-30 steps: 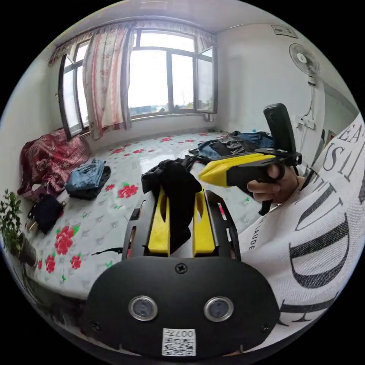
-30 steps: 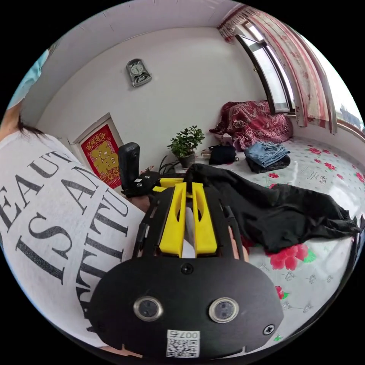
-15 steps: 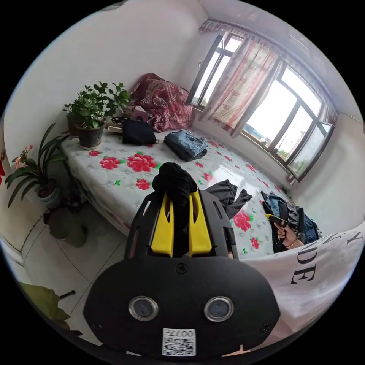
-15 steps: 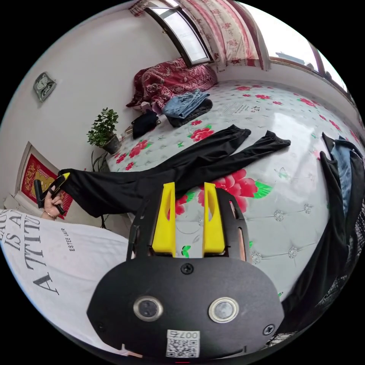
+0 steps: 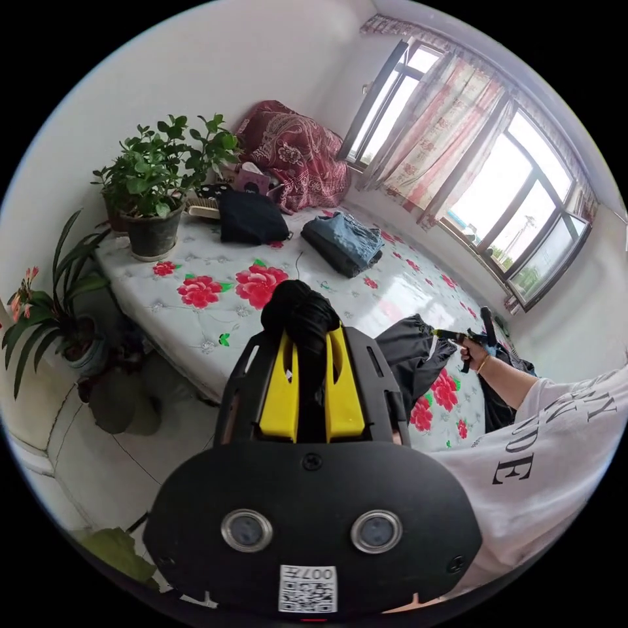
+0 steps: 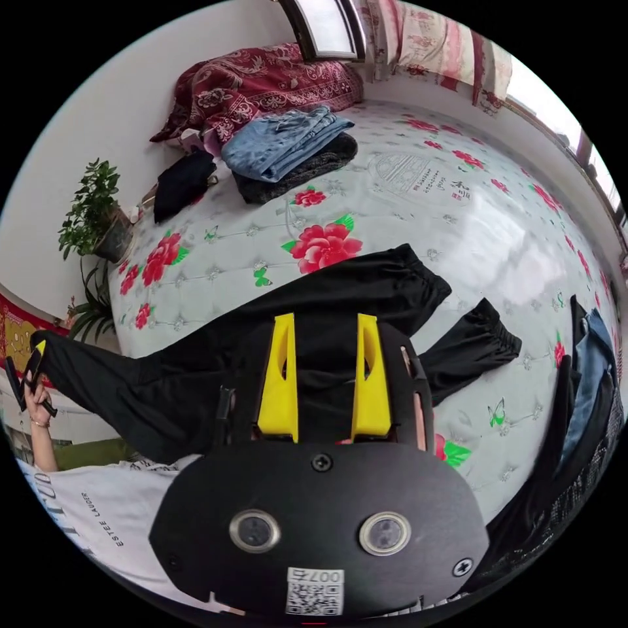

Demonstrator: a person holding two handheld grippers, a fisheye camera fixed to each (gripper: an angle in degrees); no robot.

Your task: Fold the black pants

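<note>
Black pants (image 6: 327,307) spread across the flowered bed (image 6: 458,196), waist end off the near edge, pinched tight in the left gripper (image 5: 313,366) to stretch them flat. Right gripper (image 6: 325,379) hovers over the legs, jaws apart, empty, likely to smooth. Folded jeans (image 6: 281,144) far side.

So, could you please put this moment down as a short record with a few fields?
surface: white bed with red flowers
garment: black pants, legs spread across the bed, waist end lifted off its edge
left gripper: shut on a bunch of the pants
right gripper: open, over the pants legs, nothing between the jaws
other clothes: folded jeans on a dark garment; dark heap at the bed's other side
bedside: potted plant, red blanket
</note>
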